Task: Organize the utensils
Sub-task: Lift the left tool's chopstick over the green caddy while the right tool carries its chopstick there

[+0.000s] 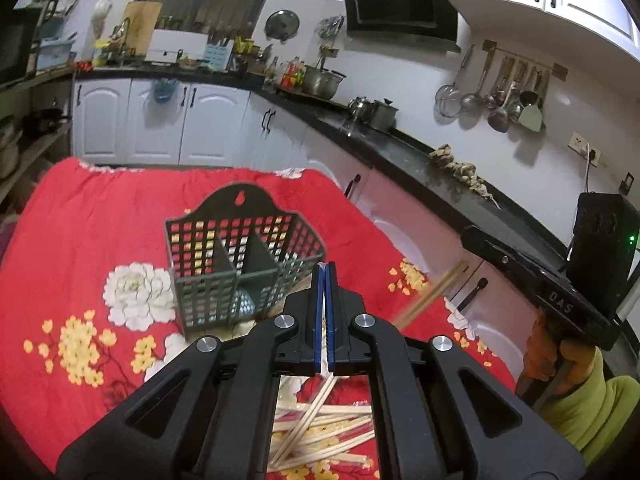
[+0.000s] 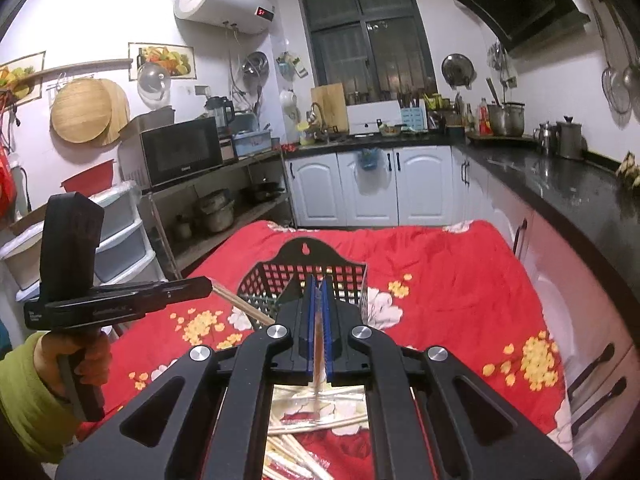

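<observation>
Both grippers are clamped on one chopstick each: left gripper (image 1: 325, 270), right gripper (image 2: 319, 284). Left wrist view shows the basket (image 1: 240, 256) dividers on the red cloth (image 1: 100, 208); right wrist view adds the left one's chopstick (image 2: 244, 306) sticking out beside the basket.

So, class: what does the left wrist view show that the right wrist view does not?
Only the left wrist view: ladles hanging on a rail and the basket's inner dividers. Only the right wrist view: the microwave and water heater. Both: the slotted basket on the red floral cloth, loose chopsticks, and each hand-held gripper shut on a chopstick.
</observation>
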Motion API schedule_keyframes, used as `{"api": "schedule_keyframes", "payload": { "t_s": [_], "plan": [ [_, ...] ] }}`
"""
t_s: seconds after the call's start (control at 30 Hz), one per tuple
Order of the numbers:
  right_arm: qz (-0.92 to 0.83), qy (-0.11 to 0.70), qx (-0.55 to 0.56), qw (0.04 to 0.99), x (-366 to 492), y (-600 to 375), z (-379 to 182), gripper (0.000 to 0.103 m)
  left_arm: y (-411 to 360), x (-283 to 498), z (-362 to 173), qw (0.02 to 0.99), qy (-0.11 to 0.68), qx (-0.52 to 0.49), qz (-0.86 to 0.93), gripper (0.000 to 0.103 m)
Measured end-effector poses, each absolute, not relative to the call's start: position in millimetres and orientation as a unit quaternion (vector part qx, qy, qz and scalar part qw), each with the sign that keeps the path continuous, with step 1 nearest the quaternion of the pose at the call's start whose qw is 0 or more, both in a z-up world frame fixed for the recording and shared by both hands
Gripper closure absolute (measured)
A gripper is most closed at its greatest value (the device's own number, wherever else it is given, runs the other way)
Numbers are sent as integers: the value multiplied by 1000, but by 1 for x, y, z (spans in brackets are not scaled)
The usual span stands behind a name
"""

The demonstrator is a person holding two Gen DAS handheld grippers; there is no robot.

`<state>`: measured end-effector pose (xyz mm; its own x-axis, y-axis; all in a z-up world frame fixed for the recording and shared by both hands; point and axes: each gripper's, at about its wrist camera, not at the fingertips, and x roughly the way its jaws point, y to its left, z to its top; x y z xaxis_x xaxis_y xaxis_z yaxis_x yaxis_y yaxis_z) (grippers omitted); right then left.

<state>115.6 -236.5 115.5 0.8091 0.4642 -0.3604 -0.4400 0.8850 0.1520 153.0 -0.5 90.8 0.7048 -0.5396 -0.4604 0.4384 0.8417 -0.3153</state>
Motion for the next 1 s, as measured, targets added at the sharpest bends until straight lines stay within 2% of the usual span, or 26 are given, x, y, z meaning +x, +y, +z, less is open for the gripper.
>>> {"api": "schedule_keyframes", "payload": {
  "t_s": [0.7,1.0],
  "plan": [
    [243,106,24,964,139,-224,199,100,6,152,188,940,199,-67,-269,103],
    [242,68,34,967,163,-221,231,100,12,166,206,944,210,-49,-252,103]
  ]
}}
